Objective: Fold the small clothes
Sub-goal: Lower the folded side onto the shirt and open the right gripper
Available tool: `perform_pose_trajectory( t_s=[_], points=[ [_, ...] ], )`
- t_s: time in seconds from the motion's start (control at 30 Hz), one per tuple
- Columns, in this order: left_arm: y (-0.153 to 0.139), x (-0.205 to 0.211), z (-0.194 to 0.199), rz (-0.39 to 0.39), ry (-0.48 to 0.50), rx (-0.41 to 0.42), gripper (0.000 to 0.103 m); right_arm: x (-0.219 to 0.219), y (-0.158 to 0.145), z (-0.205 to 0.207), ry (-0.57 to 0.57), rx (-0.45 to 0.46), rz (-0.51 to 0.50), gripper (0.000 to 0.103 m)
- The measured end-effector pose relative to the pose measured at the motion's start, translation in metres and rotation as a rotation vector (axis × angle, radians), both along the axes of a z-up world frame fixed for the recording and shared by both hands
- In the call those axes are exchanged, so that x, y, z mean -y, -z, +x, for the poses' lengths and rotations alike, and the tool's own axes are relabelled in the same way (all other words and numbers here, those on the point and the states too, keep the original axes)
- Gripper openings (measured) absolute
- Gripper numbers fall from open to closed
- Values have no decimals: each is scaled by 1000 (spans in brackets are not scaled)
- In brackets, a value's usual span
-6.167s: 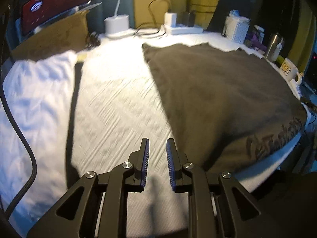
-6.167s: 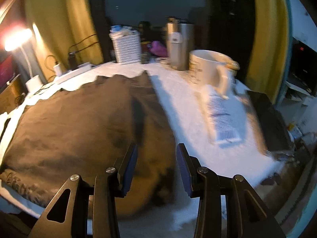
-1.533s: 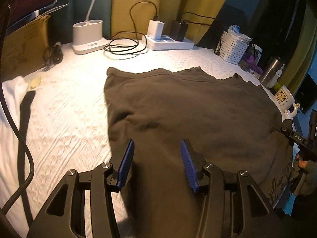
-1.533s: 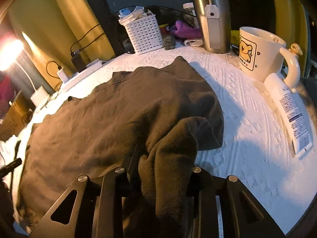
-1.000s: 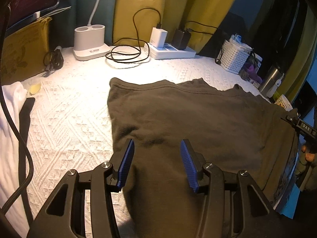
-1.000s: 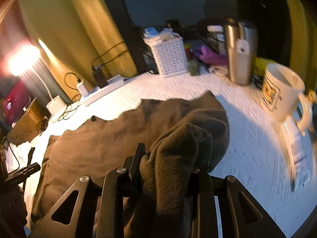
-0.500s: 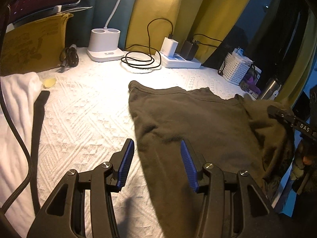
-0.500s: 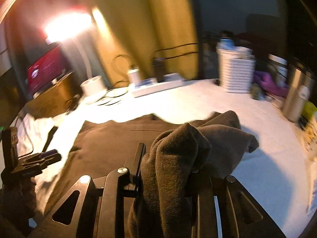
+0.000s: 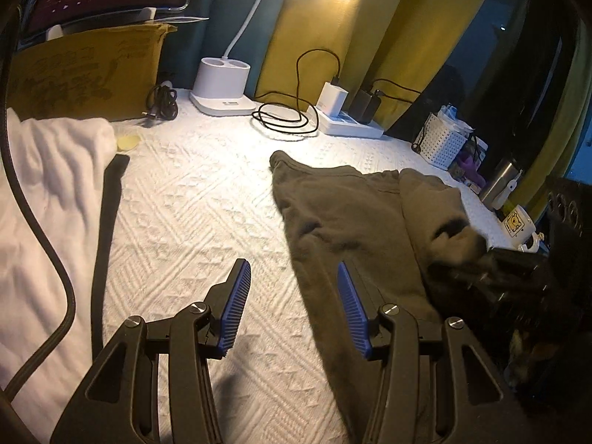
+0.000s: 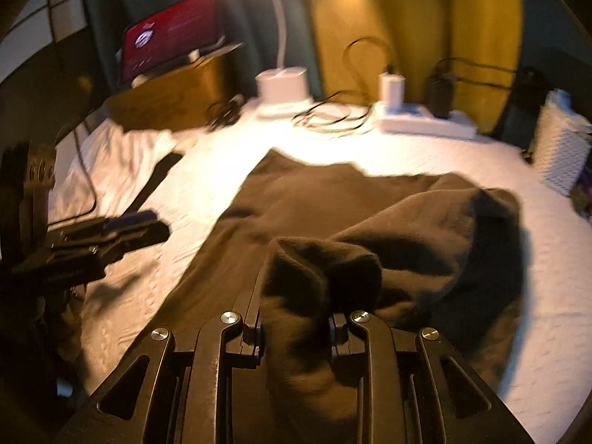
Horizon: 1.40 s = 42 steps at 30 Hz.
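On white textured bedding [image 9: 192, 199], spread flat but with its right side now lifted and doubled over toward the middle: brown shirt [image 9: 344, 214], lying wholly flat six seconds back; clenched on a bunched fold of that shirt [image 10: 307, 281], right gripper [image 10: 296, 327], blurred at the left view's right edge [image 9: 492, 270]; released, holding nothing, blue pads apart over the shirt's left edge: left gripper [image 9: 296, 307], also visible at the right view's left [image 10: 107, 235]. Round about: white cloth [image 9: 48, 170] and black cable [image 9: 44, 236] at left; lamp base [image 9: 222, 88], power strip [image 9: 347, 125], white basket [image 9: 442, 144], steel tumbler [image 9: 499, 185], mug [image 9: 518, 224] behind.
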<state>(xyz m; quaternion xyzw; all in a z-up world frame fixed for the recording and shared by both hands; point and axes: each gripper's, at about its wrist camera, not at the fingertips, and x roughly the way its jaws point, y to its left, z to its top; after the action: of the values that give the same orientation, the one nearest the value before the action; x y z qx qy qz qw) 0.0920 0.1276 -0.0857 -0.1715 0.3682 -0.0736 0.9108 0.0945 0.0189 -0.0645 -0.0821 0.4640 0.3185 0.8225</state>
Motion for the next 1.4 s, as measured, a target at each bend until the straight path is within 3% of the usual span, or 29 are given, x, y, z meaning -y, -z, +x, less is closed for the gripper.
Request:
perform_pose_trajectory(
  t_s=[0.13,0.37,0.4,0.47,0.5,0.53,0.8,1.1,1.4],
  points=[
    [2,-2,-7,-1,-8,-2,49,-18,18,-13,-44,-48,-8,25],
    [-5,-5,-20,8,-25,17,50,-28,13,-30,-91,-51,-11,26],
    [-6,-6,-22,11,-33,19,50,-28,13,-33,-95,-48,-14,30],
    [-9,-8,-26,18,-45,20,50,-29,11,-39,-111,-48,-7,49],
    [-10,-9,-27,23,-50,21,50,-29,9,-42,-124,-53,5,65],
    [-11,-10,-29,30,-54,23,50,-30,7,-47,-144,-54,22,71],
    [-30,-5,-33,66,-69,56,51,-24,-19,-76,-231,-8,50,71],
    [-54,38,-22,111,25,91,52,38,-54,-72,-94,93,95,73],
    [-45,124,5,202,224,20,54,124,-24,-21,161,52,39,73]
  ],
)
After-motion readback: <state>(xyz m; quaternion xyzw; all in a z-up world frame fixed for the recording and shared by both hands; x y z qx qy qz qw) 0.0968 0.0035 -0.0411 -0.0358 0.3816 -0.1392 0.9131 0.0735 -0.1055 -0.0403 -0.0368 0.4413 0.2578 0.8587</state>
